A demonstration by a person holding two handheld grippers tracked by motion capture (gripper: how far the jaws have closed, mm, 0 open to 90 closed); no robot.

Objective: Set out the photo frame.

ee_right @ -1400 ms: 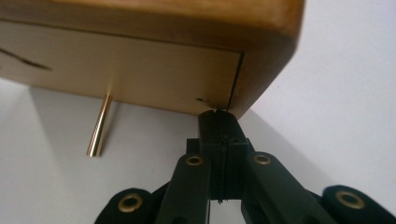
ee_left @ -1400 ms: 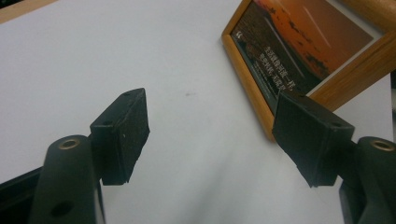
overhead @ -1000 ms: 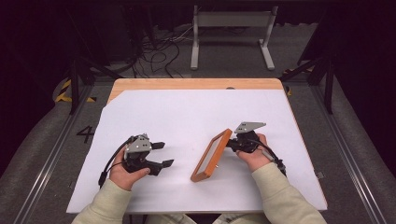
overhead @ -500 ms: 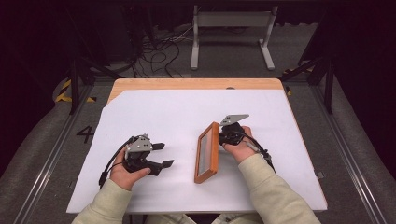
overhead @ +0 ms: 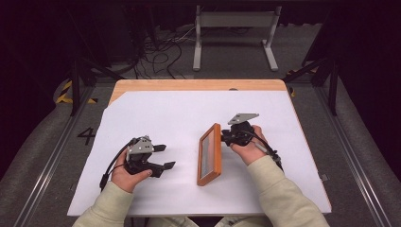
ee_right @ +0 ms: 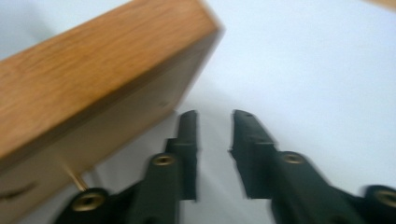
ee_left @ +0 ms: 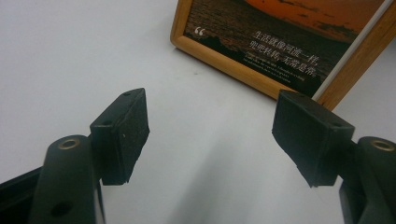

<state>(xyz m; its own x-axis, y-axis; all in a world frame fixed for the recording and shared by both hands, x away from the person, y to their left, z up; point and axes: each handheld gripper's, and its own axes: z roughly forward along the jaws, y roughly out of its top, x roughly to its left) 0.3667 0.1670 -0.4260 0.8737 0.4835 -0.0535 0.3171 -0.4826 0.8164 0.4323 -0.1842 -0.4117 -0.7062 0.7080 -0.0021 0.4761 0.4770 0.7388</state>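
The picture in the wooden frame [ee_left: 280, 42] carries white Chinese characters in two lines over a dark sea under an orange sky, with an opening quotation mark at nine o'clock of them. On the floor [overhead: 56, 156], at nine o'clock of the surface [overhead: 189, 113], stands a dark "4" [overhead: 87, 136].

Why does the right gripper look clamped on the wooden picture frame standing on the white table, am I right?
Not quite: the right gripper has just been opening, its jaws empty beside the wooden picture frame, as the right gripper view shows. The frame does stand on the white table.
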